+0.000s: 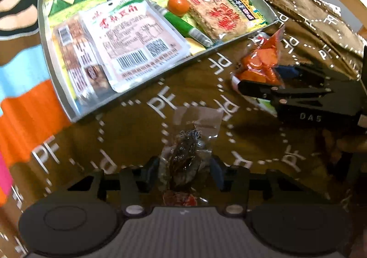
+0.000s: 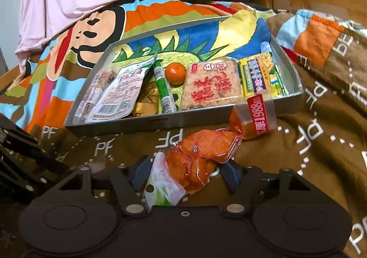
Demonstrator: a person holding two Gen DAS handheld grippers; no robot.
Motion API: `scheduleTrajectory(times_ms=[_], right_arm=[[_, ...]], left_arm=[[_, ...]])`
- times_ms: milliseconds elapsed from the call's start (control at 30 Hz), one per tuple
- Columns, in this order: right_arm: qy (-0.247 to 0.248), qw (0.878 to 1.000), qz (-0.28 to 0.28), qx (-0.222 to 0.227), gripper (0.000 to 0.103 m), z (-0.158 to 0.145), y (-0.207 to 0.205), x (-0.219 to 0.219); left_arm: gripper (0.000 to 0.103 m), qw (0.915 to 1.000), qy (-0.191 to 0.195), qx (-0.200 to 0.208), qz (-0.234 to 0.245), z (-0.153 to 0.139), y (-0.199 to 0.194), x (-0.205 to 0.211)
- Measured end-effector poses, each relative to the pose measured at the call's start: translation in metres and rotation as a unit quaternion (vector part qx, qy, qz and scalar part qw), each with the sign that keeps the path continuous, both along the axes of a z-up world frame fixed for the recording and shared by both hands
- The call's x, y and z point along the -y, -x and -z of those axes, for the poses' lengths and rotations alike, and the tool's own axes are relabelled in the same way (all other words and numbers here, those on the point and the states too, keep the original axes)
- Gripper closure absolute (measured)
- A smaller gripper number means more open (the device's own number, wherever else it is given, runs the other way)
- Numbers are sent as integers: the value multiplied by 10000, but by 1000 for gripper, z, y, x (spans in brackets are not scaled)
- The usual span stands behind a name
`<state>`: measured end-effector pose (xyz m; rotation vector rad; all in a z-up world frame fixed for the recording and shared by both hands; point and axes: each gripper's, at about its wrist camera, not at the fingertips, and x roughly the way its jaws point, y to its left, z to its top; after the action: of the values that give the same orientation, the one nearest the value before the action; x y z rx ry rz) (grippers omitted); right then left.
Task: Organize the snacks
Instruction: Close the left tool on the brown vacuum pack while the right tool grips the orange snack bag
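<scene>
On a brown blanket printed with white letters, a grey tray sits with snacks inside: a pale packet with a barcode overlapping a brownish packet, a green tube, a small orange, a rice-cake block with red characters, and a yellow packet at the far end.

The left gripper points steeply down over a clear packet of dark food lying on the blanket in front of the tray. Its jaws are narrowed around the packet, the blue pads at its sides; whether they press on it I cannot tell.

The right gripper straddles an orange snack bag lying just outside the tray's near wall. Its jaws stand partly open, with the bag between the pads and a visible gap on the right side.
</scene>
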<state>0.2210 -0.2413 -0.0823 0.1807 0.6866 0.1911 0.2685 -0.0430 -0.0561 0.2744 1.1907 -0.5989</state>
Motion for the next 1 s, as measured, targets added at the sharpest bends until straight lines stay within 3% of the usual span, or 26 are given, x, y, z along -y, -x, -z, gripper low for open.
scheduleTrajectory(times_ms=[300, 333, 367, 533, 667, 767, 900, 1000], right_arm=[[-322, 9973, -570, -328, 37, -14, 34, 13], [-332, 9968, -632, -363, 40, -16, 39, 15], [-298, 9962, -693, -425, 57, -18, 46, 17], [-443, 9923, -959, -642, 60, -22, 70, 25], [-635, 9935, -760, -552, 57, -21, 76, 27], [-980, 9926, -453, -549, 41, -21, 75, 29], [-1033, 9928, 324, -506, 37, -22, 66, 16], [-947, 9928, 600, -427, 35, -19, 54, 1]], left_arm=[[51, 9971, 196, -376, -639, 0, 17, 7], [51, 9960, 227, -437, -742, -1, 18, 5], [51, 9950, 263, -482, -839, -1, 18, 3], [51, 9884, 548, -729, -1217, -7, 27, -5], [51, 9890, 490, -618, -1250, -6, 37, -1], [51, 9871, 498, -590, -1400, -4, 44, 1], [51, 9830, 561, -501, -1677, -6, 51, -1], [51, 9789, 663, -513, -1864, -6, 55, -8]])
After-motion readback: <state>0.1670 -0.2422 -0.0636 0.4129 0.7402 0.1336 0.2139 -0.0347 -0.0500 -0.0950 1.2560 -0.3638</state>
